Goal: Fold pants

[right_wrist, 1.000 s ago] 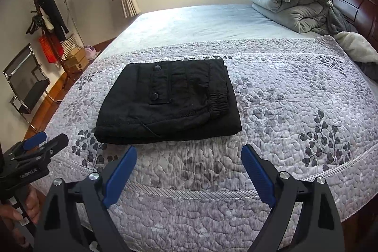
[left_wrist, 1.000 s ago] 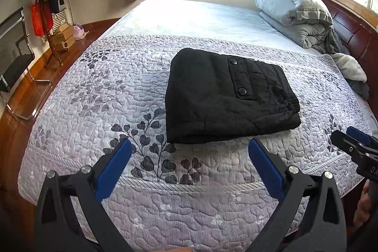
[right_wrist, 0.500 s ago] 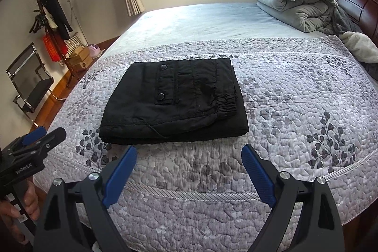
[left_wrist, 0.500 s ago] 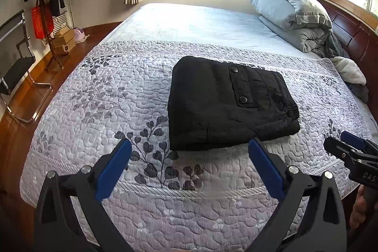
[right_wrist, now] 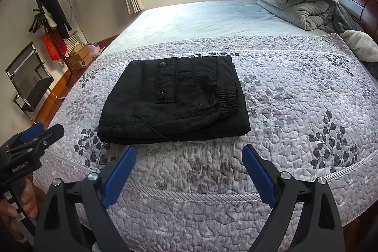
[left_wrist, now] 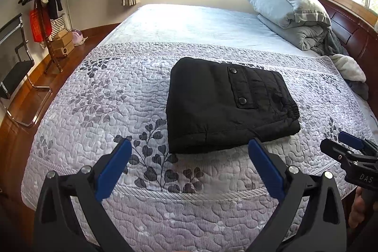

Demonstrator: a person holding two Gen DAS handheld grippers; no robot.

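Black pants [left_wrist: 226, 105] lie folded into a flat rectangle on the quilted bedspread [left_wrist: 113, 105], pocket flap and elastic waistband on top. They also show in the right wrist view [right_wrist: 174, 100]. My left gripper [left_wrist: 189, 145] is open and empty, held above the bed's front edge, just short of the pants. My right gripper [right_wrist: 189, 150] is open and empty, also just short of the pants' near edge. Each gripper shows at the edge of the other's view, the right one [left_wrist: 342, 152] and the left one [right_wrist: 40, 134].
A folded grey duvet [left_wrist: 290, 15] and loose blankets [left_wrist: 349, 67] sit by the wooden headboard [left_wrist: 354, 39] at the right. A coat stand [left_wrist: 45, 6], boxes [left_wrist: 62, 44] and a chair [left_wrist: 14, 67] stand on the floor to the left.
Both grippers have drawn back slightly from the bed and tilted a little; the pants lie in the same place, folded. Both stay open.
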